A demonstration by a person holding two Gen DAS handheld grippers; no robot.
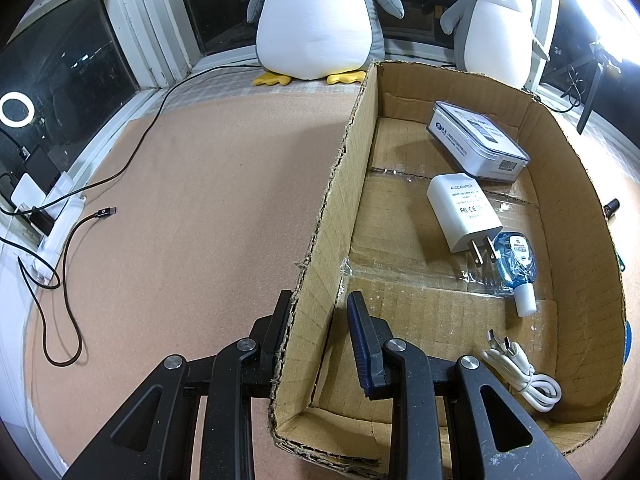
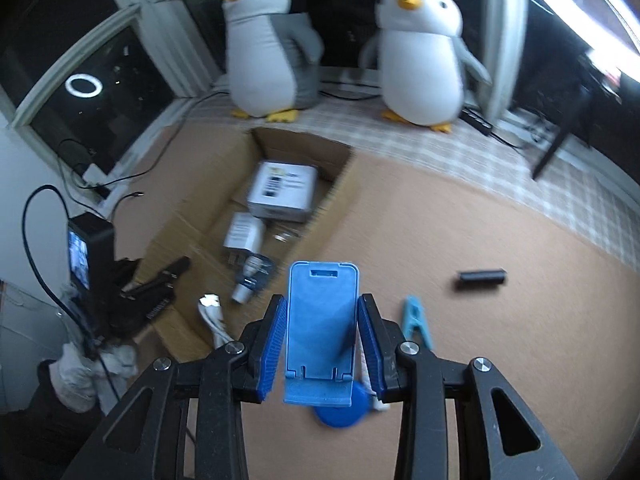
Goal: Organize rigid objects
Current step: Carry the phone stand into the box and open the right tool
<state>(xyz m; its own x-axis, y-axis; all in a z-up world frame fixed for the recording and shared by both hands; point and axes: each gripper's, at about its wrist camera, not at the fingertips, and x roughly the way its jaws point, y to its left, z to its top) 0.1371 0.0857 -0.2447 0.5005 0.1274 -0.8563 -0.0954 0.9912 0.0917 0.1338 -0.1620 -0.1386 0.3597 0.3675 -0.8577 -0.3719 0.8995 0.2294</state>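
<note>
Here a brown mat (image 1: pixel 200 184) meets dark windows (image 1: pixel 60 60)

- A cardboard box (image 1: pixel 340 184) sits on the table (image 1: pixel 200 220), to the right in the left wrist view.
- Inside the box, a flat case (image 1: pixel 476 140) lies toward 12 o'clock, at the far end.
- A wall adapter (image 1: pixel 462 210) lies just nearer than the case.
- A small bottle (image 1: pixel 516 264) touches the adapter's prongs, toward 5 o'clock from it.
- A coiled cable (image 1: pixel 524 376) lies nearest, at the box's 5 o'clock corner.
- Two plush penguins (image 1: pixel 316 20) stand behind the box.
- The left gripper (image 1: pixel 316 340) straddles the box's near-left wall.
- Outside the box, right of it, lie a clothes peg (image 2: pixel 418 322) and a cylinder (image 2: pixel 482 278).
</note>
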